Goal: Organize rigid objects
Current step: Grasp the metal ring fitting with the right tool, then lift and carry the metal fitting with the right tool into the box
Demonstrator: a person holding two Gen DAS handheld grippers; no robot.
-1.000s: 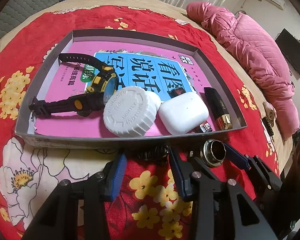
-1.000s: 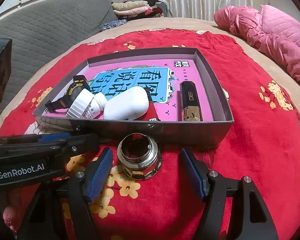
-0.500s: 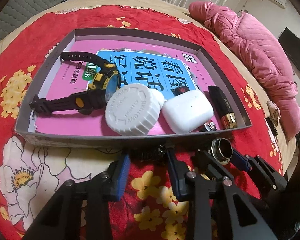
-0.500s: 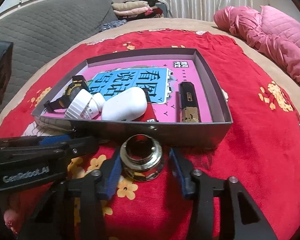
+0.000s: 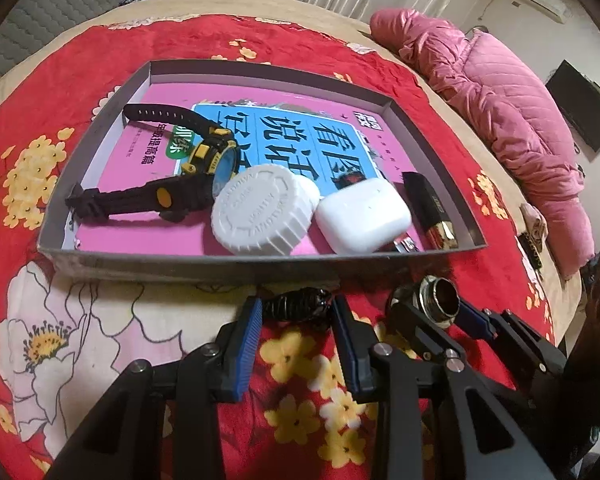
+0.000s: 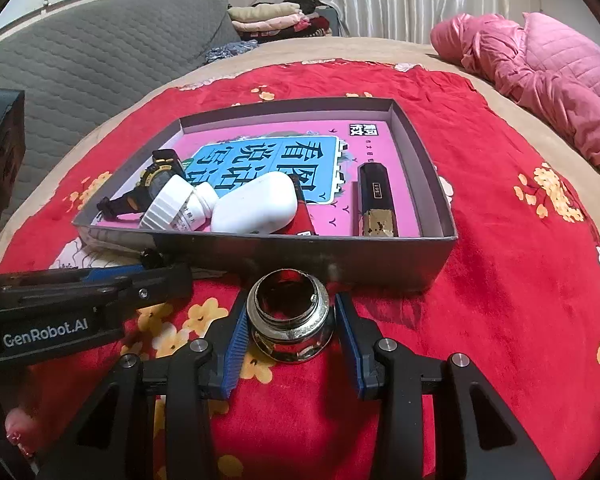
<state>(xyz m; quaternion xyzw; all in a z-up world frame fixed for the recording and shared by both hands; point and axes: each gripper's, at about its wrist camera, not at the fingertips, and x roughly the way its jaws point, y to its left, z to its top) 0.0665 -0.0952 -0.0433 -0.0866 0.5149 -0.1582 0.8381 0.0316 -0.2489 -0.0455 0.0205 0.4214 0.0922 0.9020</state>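
We see one red flowered blanket (image 6: 500, 280) spread over the bed, and on it one shallow grey box (image 6: 380, 256) with a pink book (image 5: 148, 160) lying flat as its floor. Inside the box we count one black and yellow watch (image 5: 204, 160) at the left, one white bottle (image 5: 260, 216) on its side, one white earbud case (image 5: 362, 216) touching it, and one black and gold lighter (image 6: 374, 204) at the right. A small red item is wedged under the case; we cannot tell what it is.

Two things lie outside, just near of the box's front wall. Our right gripper (image 6: 288, 328) is clenched on the single chrome metal fitting (image 6: 290, 320), its blue pads pressed against both sides. Our left gripper (image 5: 298, 312) is closed on the one black hair clip (image 5: 298, 306), which sits between its pads and against the blanket.

We judge the risks as these. The fitting is round, polished and flared, so it could slip or roll out as we lift if the pads bite only on the taper. The clip is small and glossy and could twist free. The two grippers stand close side by side, so lifting together may knock them into each other or into the box's near wall. The near half of the box is crowded, and a careless drop could shove the bottle rolling.
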